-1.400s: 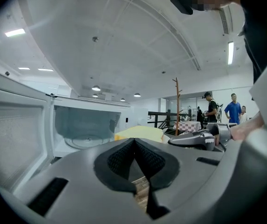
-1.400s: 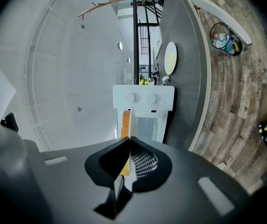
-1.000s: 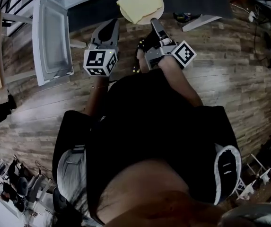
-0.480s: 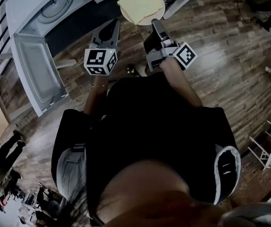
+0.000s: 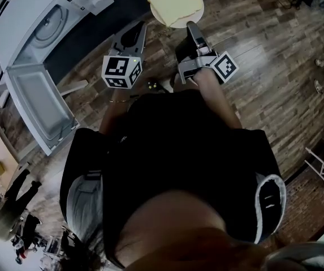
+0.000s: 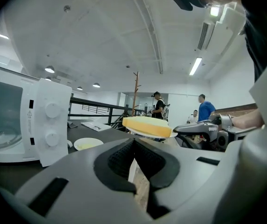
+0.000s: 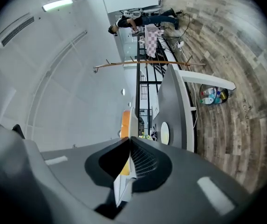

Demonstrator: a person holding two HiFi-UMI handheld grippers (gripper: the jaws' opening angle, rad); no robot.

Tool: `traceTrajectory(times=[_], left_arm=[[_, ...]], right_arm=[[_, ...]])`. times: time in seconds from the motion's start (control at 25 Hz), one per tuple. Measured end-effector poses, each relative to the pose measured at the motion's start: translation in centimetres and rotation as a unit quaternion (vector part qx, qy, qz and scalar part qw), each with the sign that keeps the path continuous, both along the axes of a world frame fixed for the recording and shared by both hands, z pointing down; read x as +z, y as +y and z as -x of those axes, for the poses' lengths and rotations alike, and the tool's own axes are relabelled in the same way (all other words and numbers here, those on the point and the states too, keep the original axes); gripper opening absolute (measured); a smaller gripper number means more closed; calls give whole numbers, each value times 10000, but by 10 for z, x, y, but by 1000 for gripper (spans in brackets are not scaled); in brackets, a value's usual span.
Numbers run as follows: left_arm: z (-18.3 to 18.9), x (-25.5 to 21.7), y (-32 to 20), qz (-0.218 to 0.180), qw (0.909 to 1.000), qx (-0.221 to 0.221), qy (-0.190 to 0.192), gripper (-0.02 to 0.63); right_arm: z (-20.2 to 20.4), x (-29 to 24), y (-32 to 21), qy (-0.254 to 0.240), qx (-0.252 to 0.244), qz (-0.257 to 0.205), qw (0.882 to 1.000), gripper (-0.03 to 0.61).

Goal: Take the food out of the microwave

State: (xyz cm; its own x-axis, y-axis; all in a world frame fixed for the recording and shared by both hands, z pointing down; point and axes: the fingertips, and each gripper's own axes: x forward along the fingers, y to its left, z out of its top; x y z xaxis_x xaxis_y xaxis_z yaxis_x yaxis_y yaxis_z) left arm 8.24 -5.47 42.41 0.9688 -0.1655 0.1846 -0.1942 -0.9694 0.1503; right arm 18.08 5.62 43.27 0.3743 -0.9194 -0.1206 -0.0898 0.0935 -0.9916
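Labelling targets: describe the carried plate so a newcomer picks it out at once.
Find the white microwave with its door open on the dark table. Right of it, the right claw holds a white plate at the table's edge. Unlike the other plate lying on the table, it carries a thick yellow slab.

Floor [image 5: 263, 66]: wood-look planks, grey-brown, grain and knots visible, matt, worn-looking.

Microwave [image 5: 48, 21]: white casing, smooth, faint sheen. Its knob panel [image 6: 51, 125] is plain white plastic, matt. The open door [image 5: 37, 109] has a white frame and a smooth, slightly reflective inner panel.

Table top [image 5: 94, 35]: dark, smooth, matt.

Plate [image 5: 174, 23]: white, smooth, glossy rim; ceramic or plastic not determinable.

Food [image 5: 176, 1]: pale yellow slab, smooth, dull surface.

Left gripper [image 5: 142, 27] and right gripper [image 5: 191, 26]: grey moulded plastic bodies, matt. Pads [image 6: 119, 160] are black with a fine ribbed grid texture.

Marker cube [image 5: 122, 71]: matt, black print on white.

Person's top [image 5: 173, 151]: black cloth, matt.
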Motion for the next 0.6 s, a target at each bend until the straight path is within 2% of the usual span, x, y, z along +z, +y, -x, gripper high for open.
traceTrajectory(times=[0.44,0.6], left_arm=[[-36,0,10,-3,9998,173,-54,8],[-58,0,11,11,9999,144,-77,8]], right_arm=[[-24,0,5,-53,8,-70,10000,5],[-49,-1,6,-77,3,-87,9999,5]])
